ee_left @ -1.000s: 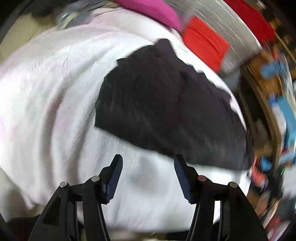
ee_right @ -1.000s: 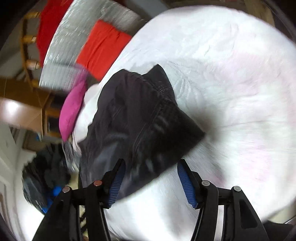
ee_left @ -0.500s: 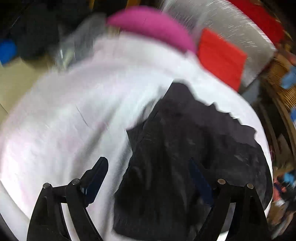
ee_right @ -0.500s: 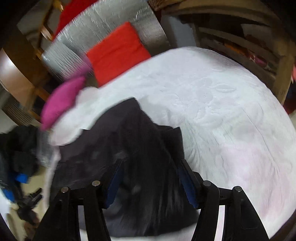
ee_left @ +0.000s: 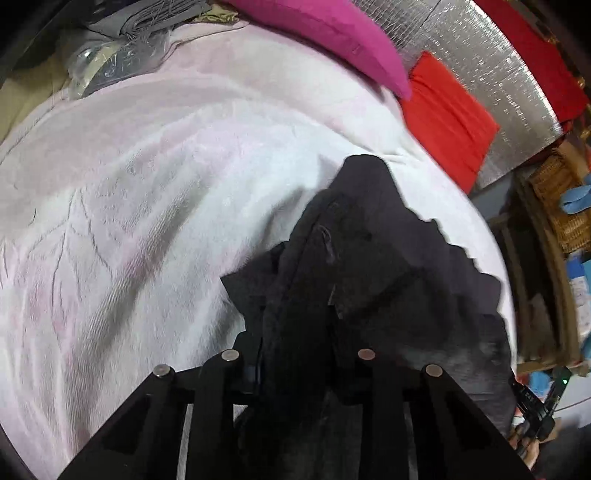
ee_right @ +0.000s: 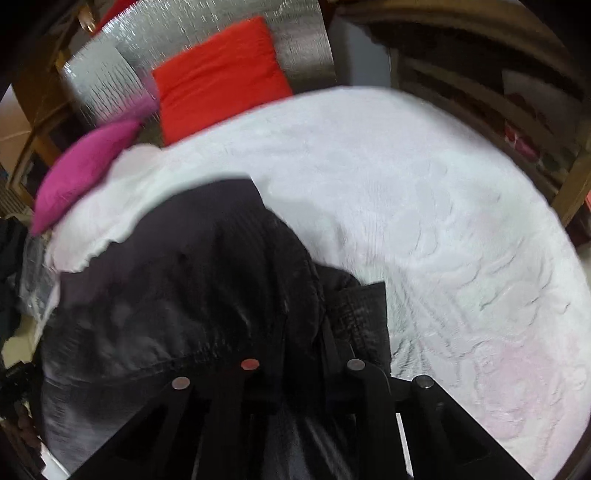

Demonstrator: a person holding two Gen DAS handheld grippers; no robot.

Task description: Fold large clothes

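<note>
Black garment (ee_left: pixel 369 266), rumpled & bunched, lies on white bedspread (ee_left: pixel 147 221).

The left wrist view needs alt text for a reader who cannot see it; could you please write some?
The left gripper is shut on a bunched fold of a black garment that lies on a white bedspread. A pink pillow and a red cushion sit at the far edge.

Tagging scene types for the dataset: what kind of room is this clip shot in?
Most likely a lived-in bedroom. A bed with a white textured bedspread fills both views; a magenta pillow and a red cushion lie at its far edge, and wooden shelving stands alongside. A black garment lies on the bed.
</note>
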